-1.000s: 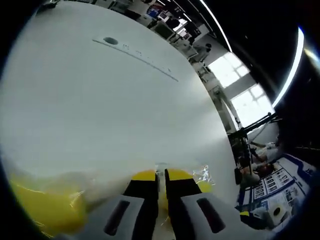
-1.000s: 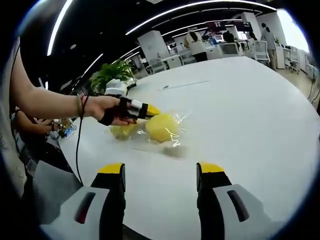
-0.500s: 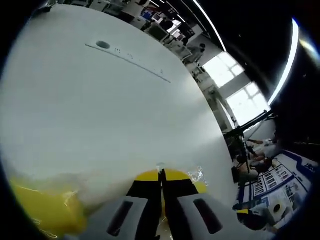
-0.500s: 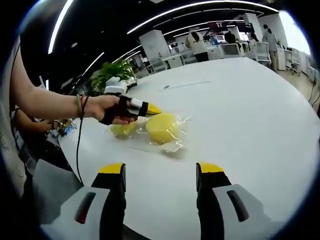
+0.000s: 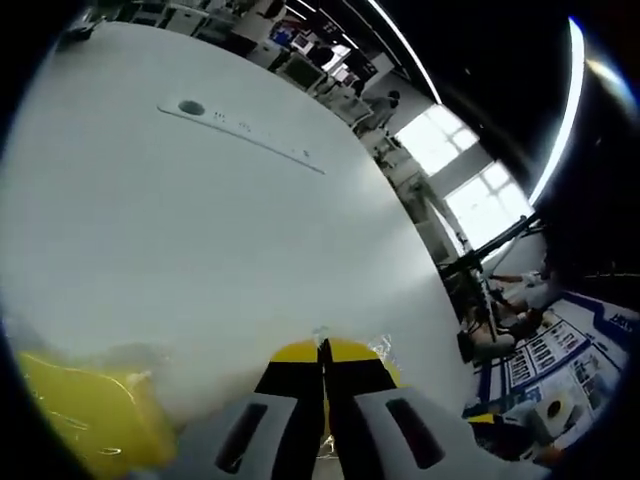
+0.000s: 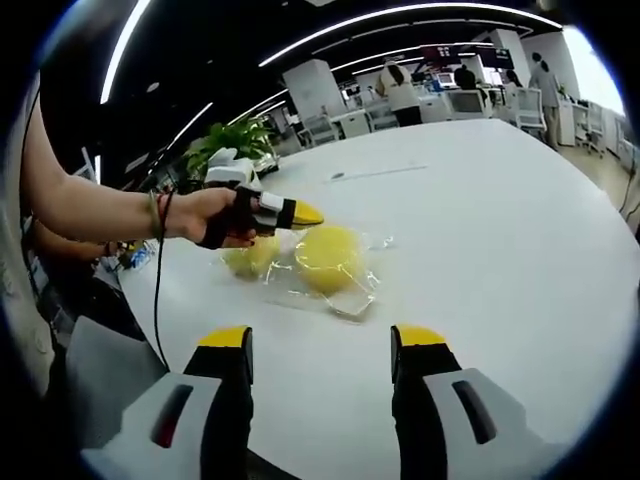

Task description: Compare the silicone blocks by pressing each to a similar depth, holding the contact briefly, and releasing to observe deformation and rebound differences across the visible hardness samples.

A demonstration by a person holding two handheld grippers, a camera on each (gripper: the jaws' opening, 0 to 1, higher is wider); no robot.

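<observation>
In the right gripper view, the right gripper (image 6: 320, 345) hovers over the near edge of the white surface (image 6: 500, 230) with its yellow-tipped fingers (image 6: 225, 340) wide apart and holding nothing. Just beyond, two yellow silicone blocks (image 6: 328, 258) wrapped in clear plastic film (image 6: 352, 300) lie side by side on the surface. A person's hand (image 6: 205, 215) comes in from the left with the left gripper (image 6: 305, 214), its tip at the top of the larger block. In the left gripper view, the left gripper's fingers (image 5: 295, 355) are pressed together, a yellow block (image 5: 80, 420) blurred at near left. Farther back stand a potted plant (image 6: 225, 140) and office desks (image 6: 440, 100).
</observation>
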